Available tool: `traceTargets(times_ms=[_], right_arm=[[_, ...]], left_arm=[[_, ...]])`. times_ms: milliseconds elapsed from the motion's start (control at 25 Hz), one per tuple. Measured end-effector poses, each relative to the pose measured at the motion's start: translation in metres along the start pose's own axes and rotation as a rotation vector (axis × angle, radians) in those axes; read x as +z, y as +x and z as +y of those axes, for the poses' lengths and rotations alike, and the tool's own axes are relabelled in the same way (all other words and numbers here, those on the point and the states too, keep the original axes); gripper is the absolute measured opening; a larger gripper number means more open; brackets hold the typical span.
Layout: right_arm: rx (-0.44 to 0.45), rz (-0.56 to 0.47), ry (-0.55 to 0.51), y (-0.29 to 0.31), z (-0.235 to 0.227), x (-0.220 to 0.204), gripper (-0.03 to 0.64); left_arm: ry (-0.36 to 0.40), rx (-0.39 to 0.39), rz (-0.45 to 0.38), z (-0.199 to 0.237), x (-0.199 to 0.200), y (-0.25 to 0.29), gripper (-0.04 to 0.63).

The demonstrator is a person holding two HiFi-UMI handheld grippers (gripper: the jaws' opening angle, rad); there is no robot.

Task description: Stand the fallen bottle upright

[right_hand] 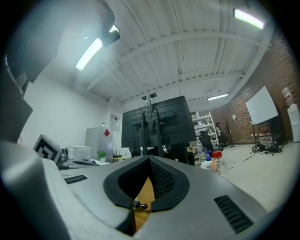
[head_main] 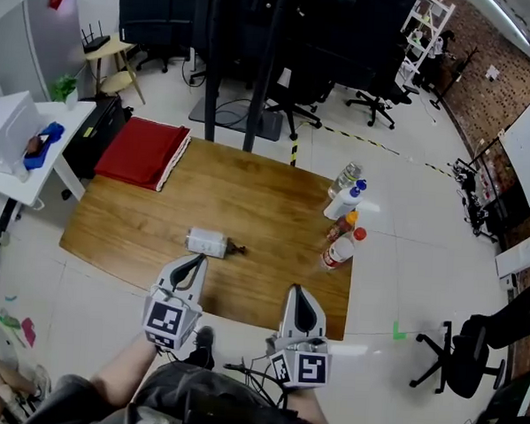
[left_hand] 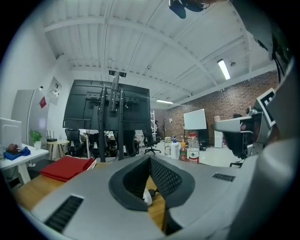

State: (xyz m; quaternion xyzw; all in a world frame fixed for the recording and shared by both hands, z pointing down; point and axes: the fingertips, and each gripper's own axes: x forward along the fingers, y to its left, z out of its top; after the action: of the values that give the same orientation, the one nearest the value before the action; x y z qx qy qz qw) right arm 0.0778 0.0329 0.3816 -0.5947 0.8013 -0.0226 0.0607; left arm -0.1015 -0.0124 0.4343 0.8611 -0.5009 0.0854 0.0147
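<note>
The fallen bottle lies on its side near the middle of the bench, long axis left to right across the frame, just above my left tongs and farther from my right tongs, so I judge the left nearer; both pairs are closed and empty.

Overhead, plus two low; common table

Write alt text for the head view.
A clear plastic bottle lies on its side on a wooden table, ahead of the shut, empty left hand-held gripper and right hand-held gripper. Upright bottles cluster at its right edge, a folded red cloth far left.
</note>
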Motion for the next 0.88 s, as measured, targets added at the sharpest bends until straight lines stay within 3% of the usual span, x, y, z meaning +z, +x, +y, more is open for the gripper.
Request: traceTargets(times_ms=[200, 640, 880], right_arm=[[-0.011, 0.012, -0.003, 0.049, 0.002, -0.008, 0.009], [-0.049, 0.026, -0.003, 0.129, -0.002, -0.030, 0.009], [-0.082, 0.024, -0.001, 0.151, -0.013, -0.031, 0.009]], left_arm=[[0.003, -0.032, 0.066, 0.029, -0.016, 0.043, 0.021], [0.002, -0.113, 0.079, 0.073, -0.029, 0.098, 0.023], [0.006, -0.143, 0.068, 0.078, -0.029, 0.119, 0.061]])
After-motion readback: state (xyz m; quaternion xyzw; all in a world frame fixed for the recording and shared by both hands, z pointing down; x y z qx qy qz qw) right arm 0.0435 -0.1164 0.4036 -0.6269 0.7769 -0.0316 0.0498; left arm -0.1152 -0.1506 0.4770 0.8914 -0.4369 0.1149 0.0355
